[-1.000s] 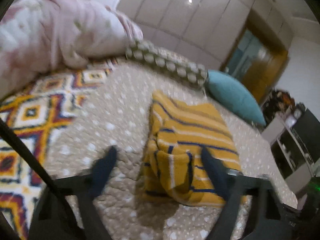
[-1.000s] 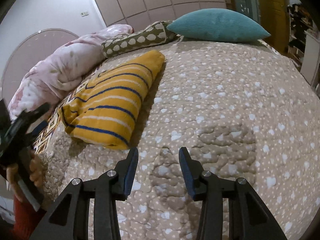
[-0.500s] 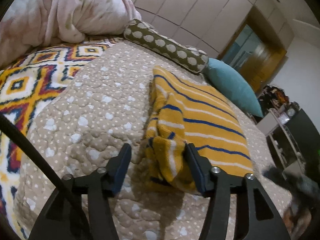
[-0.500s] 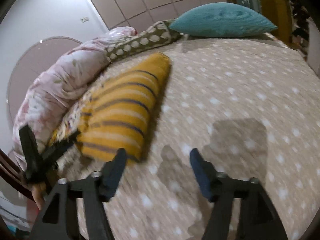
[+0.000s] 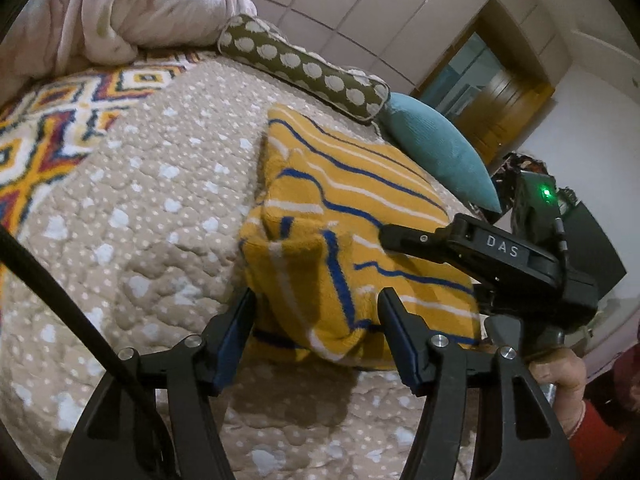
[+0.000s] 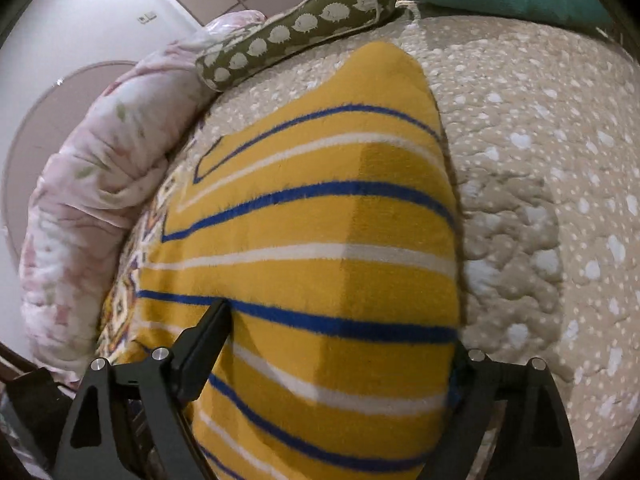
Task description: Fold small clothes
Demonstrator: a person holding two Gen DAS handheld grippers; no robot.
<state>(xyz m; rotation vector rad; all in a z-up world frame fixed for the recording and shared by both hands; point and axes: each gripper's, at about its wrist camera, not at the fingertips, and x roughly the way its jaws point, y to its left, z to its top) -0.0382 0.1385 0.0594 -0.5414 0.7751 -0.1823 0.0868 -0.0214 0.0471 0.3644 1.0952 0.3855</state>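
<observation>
A folded yellow garment with blue and white stripes (image 5: 340, 216) lies on the beige dotted quilt (image 5: 152, 216). My left gripper (image 5: 316, 332) is open, its jaws straddling the garment's near end. My right gripper (image 6: 340, 344) is open too; its left finger (image 6: 208, 332) rests on top of the garment (image 6: 320, 208), and its right finger is mostly hidden at the cloth's right edge. The right gripper also shows in the left wrist view (image 5: 472, 248), lying across the garment's right side.
A green dotted bolster (image 5: 304, 68), a teal cushion (image 5: 436, 148) and a pink duvet (image 5: 104, 8) line the head of the bed. A patterned blanket (image 5: 48, 128) lies to the left. Wardrobe doors (image 5: 380, 12) stand behind.
Both grippers have closed in on the garment. The right gripper moved left from the bare quilt onto the cloth's right side; the left gripper moved forward around its near end.
</observation>
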